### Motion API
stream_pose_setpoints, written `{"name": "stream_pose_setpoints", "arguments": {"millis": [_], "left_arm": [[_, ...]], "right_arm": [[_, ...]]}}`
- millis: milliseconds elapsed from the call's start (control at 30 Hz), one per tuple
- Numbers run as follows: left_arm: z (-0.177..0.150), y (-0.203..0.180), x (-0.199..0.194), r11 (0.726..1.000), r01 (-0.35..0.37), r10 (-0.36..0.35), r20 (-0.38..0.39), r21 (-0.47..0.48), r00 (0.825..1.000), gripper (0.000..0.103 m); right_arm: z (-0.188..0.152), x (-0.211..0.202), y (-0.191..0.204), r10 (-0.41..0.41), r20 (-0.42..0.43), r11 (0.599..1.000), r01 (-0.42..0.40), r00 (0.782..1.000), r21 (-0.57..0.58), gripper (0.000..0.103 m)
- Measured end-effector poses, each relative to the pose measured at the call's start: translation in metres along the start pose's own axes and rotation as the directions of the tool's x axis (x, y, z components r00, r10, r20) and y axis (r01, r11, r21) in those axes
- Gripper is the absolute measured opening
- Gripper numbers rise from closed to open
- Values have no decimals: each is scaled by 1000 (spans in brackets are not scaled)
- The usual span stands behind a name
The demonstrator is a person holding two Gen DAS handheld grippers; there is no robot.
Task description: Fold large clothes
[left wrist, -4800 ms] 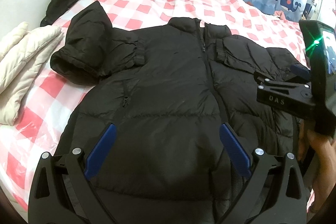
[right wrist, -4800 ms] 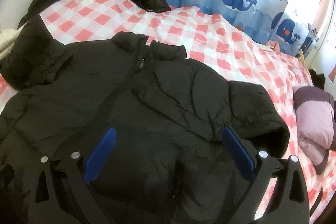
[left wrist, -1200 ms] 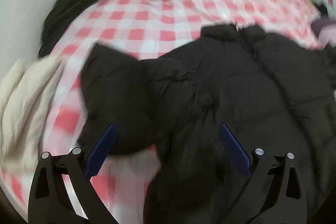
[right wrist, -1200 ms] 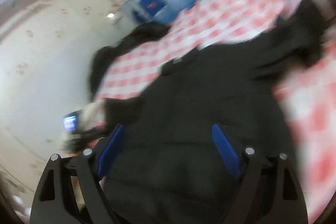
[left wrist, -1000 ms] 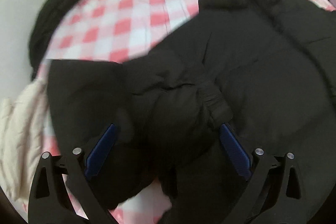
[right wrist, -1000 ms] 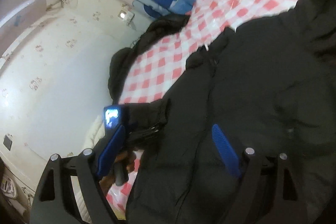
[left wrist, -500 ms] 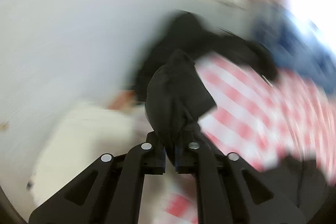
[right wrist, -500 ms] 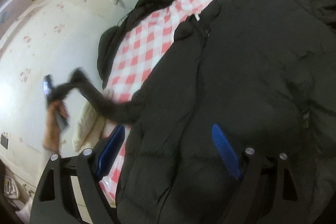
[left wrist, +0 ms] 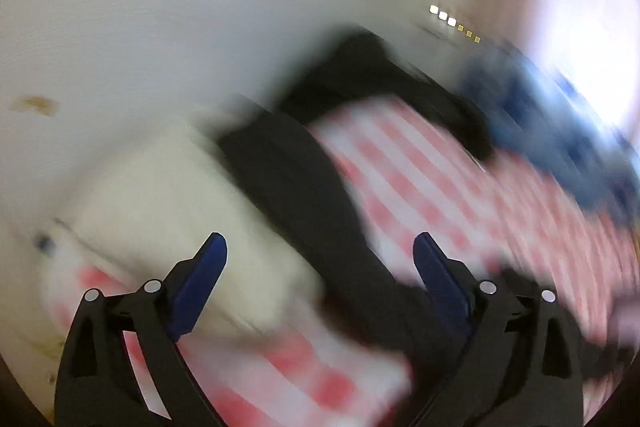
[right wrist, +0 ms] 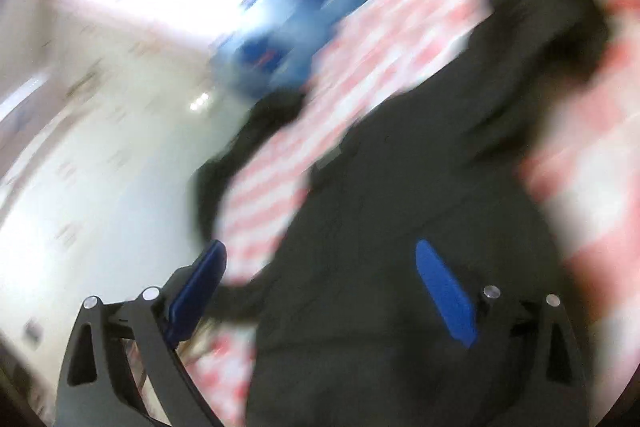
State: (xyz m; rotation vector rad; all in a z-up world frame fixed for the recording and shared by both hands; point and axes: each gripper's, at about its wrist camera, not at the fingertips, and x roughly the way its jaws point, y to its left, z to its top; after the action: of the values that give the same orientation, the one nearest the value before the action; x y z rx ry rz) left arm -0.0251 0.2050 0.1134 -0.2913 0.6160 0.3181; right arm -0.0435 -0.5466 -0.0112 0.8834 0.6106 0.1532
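Both views are motion-blurred. The black puffer jacket lies spread on the red-and-white checked bed. In the left wrist view its left sleeve stretches out away from the body, across the bed towards the wall. My left gripper is open above that sleeve and holds nothing. My right gripper is open over the jacket's body and holds nothing.
A cream quilted garment lies at the bed's left edge beside the sleeve. A second black coat is heaped at the far end by the white wall. Blue whale curtains hang beyond the bed.
My left gripper was shut on the lifted sleeve half a second ago; now it is open and the sleeve lies stretched out on the bed. The right gripper has swung over the jacket, still open.
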Motion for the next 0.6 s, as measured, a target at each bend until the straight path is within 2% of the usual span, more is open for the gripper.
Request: {"name": "stream_pose_setpoints", "arguments": {"millis": [33, 67, 100, 167, 200, 233, 300, 367, 467, 533, 567, 600], "left_arm": [[-22, -25, 8, 997, 68, -66, -50, 44, 997, 91], [-45, -54, 18, 987, 137, -127, -114, 85, 985, 91], [-75, -91, 32, 969, 214, -188, -188, 126, 964, 91], [-116, -143, 50, 937, 302, -250, -267, 176, 931, 91], [-135, -172, 61, 915, 346, -272, -320, 205, 907, 91], [-149, -196, 69, 903, 369, -278, -355, 220, 893, 91], [-170, -226, 70, 888, 395, -291, -375, 237, 880, 91], [-183, -255, 82, 858, 438, -315, -397, 269, 862, 91], [-195, -268, 89, 849, 425, -299, -377, 313, 877, 91], [-198, -259, 95, 856, 430, -305, -394, 286, 867, 91], [-199, -257, 99, 864, 431, -306, -406, 261, 861, 91], [-200, -253, 103, 873, 428, -309, -415, 233, 856, 91]], "right_arm": [[20, -13, -20, -64, 46, 998, 64, 997, 0, 92], [35, -22, -34, -103, 74, 995, 102, 992, 12, 92], [50, -29, -48, -132, 99, 991, 130, 986, 26, 92], [82, -37, -71, -193, 135, 981, 191, 972, 26, 92], [93, -36, -77, -221, 152, 975, 221, 963, 18, 92], [108, -34, -84, -230, 159, 973, 231, 960, 12, 92], [126, -24, -96, -236, 166, 972, 235, 957, 24, 92], [140, -12, -107, -256, 160, 967, 252, 953, 48, 92], [156, 8, -127, -285, 157, 957, 270, 946, 106, 92], [163, 18, -135, -291, 165, 954, 275, 942, 116, 92], [169, 18, -140, -281, 170, 957, 263, 944, 123, 82], [172, 21, -142, -271, 168, 959, 251, 948, 129, 68]]}}
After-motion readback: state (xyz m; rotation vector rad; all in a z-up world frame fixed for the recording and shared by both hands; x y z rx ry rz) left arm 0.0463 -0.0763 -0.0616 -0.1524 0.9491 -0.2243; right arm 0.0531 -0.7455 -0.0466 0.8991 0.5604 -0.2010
